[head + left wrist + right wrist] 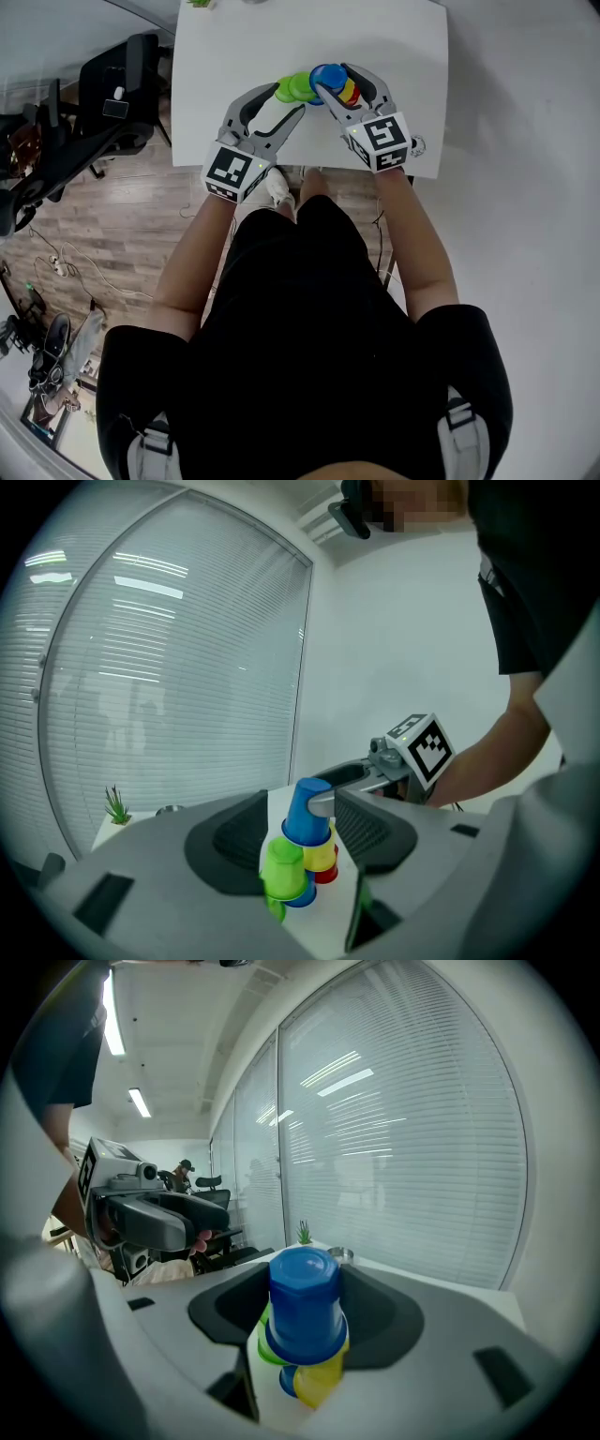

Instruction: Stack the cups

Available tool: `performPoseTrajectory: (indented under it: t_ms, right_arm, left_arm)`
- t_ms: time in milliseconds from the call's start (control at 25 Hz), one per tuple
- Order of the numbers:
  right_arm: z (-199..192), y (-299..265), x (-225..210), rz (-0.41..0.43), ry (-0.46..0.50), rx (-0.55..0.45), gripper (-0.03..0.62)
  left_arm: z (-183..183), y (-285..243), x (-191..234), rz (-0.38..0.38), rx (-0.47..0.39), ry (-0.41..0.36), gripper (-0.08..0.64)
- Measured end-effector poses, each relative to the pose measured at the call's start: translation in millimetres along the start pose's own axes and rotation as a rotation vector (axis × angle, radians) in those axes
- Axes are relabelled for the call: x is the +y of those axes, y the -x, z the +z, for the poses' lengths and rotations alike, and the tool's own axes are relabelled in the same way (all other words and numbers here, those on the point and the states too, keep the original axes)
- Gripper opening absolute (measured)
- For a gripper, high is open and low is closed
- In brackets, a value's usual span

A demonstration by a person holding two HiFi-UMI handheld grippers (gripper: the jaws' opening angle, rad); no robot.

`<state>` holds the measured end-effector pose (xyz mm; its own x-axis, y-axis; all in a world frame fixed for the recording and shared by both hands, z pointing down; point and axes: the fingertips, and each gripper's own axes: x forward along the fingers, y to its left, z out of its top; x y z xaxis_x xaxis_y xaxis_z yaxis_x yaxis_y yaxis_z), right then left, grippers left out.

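Several upturned plastic cups stand clustered near the front edge of the white table (234, 47). My right gripper (336, 82) is shut on a blue cup (328, 75) (305, 1309) that sits on top of a yellow cup (322, 855) (314, 1382), with a red cup (328, 874) and another blue cup (302, 895) low beside it. My left gripper (291, 96) comes in from the left and is shut on a green cup (295, 87) (284, 867) right beside that stack. A second green cup (275, 909) shows just beneath it.
A small potted plant (116, 806) and a little metal dish (169, 809) stand at the table's far edge by the blinds. Black office chairs (122, 103) and cables lie on the wooden floor to the left.
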<state>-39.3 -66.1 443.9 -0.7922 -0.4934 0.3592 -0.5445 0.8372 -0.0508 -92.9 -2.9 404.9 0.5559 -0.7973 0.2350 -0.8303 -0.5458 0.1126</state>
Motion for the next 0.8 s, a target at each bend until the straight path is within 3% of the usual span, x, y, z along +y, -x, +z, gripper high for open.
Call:
performPoseTrajectory:
  t_ms: [560,800]
  right_arm:
    - [-3.2,-3.2,-1.3,-0.008,-0.008,0.000,0.247]
    - [5.1,2.3,-0.7,-0.012,0.007,-0.008,0.349]
  left_arm:
    - [-8.0,8.7,1.2,0.006,0.027,0.013,0.222]
    - [7.7,16.1,8.5,0.009,-0.011,-0.012,0.222]
